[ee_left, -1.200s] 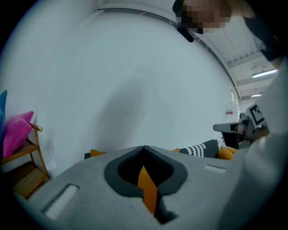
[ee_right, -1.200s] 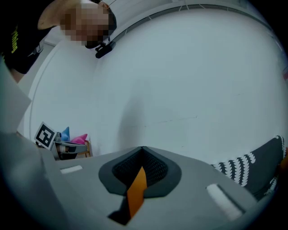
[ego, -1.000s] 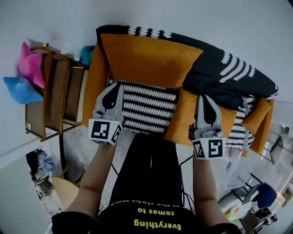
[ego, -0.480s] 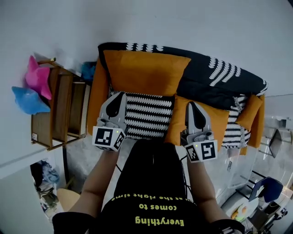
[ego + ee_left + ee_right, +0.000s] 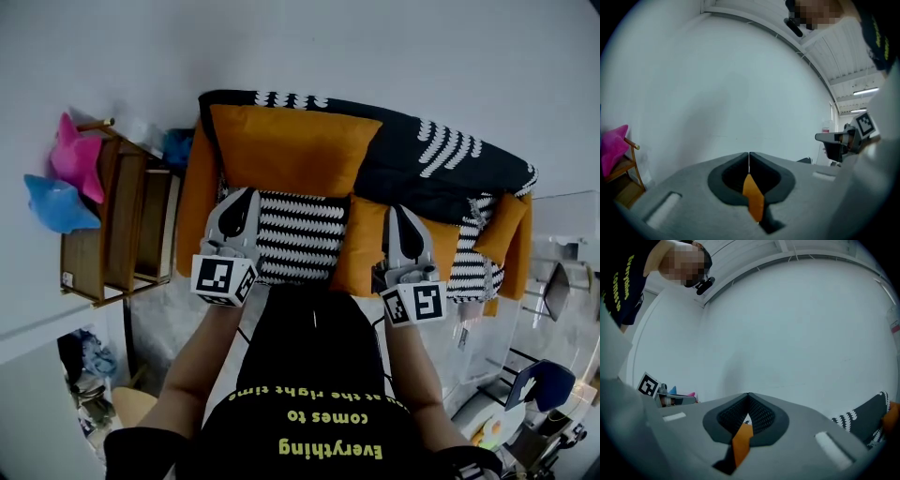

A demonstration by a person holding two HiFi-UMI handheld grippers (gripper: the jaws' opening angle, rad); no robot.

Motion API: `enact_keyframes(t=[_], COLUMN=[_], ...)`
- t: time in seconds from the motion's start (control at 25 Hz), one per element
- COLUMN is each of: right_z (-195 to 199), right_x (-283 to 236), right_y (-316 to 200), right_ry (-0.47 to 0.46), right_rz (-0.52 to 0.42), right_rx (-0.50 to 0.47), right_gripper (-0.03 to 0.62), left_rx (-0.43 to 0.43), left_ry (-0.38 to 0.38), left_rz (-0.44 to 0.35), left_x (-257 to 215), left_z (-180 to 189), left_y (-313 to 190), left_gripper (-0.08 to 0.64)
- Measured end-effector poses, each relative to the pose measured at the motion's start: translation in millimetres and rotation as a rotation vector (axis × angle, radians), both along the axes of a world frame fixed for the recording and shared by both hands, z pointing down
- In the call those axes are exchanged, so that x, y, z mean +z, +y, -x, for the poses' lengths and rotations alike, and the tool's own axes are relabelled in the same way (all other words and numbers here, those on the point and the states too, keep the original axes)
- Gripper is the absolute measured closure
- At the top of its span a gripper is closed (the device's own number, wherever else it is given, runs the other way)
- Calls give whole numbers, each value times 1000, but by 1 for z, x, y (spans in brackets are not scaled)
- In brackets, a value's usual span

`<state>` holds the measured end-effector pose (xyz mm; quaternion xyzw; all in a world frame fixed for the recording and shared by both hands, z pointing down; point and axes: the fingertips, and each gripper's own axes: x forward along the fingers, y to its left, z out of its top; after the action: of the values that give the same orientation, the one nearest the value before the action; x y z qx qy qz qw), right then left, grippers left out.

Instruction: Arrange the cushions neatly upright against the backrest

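Observation:
In the head view an orange sofa [image 5: 192,202] stands against the white wall. A large orange cushion [image 5: 291,150] stands at its back. In front of it lies a black-and-white striped cushion [image 5: 298,234], with a smaller orange cushion [image 5: 359,246] to its right. Another striped cushion [image 5: 466,272] and an orange one [image 5: 502,230] sit at the right end. My left gripper [image 5: 246,194] hovers shut over the striped cushion's left edge. My right gripper [image 5: 397,211] hovers shut over the smaller orange cushion. Both gripper views show shut jaws holding nothing, left gripper [image 5: 749,154] and right gripper [image 5: 748,394], with only a sliver of orange behind.
A black throw with white marks [image 5: 441,155] drapes the backrest. A wooden rack [image 5: 122,225] stands left of the sofa, with a pink star cushion [image 5: 75,155] and a blue one [image 5: 56,202] on it. Furniture and a blue object [image 5: 539,389] crowd the lower right.
Both grippers have risen off the sofa, still shut and empty. The right one has drifted left in the head view, and the sofa looks slightly smaller.

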<state>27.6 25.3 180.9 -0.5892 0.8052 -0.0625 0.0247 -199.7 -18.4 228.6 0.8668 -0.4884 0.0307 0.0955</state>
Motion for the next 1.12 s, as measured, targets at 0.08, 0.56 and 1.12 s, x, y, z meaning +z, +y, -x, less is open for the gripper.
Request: enact_keyframes(t=[0.08,0.56,1.12], right_z=[0,-78,-300], right_x=[-2,-8,83], right_y=[2,22,28], right_ry=[-2,-45,-16], right_rz=[-2,-26,146], right_rx=[-11,-67,-91], right_gripper=[581,581,575], left_rx=[1,-22,-108], left_ry=[2,-26,-28], left_rz=[-4,-65,21], left_x=[-2,-12,68], left_z=[-4,-90,-267], left_y=[1,12,32], left_gripper=[560,560,511])
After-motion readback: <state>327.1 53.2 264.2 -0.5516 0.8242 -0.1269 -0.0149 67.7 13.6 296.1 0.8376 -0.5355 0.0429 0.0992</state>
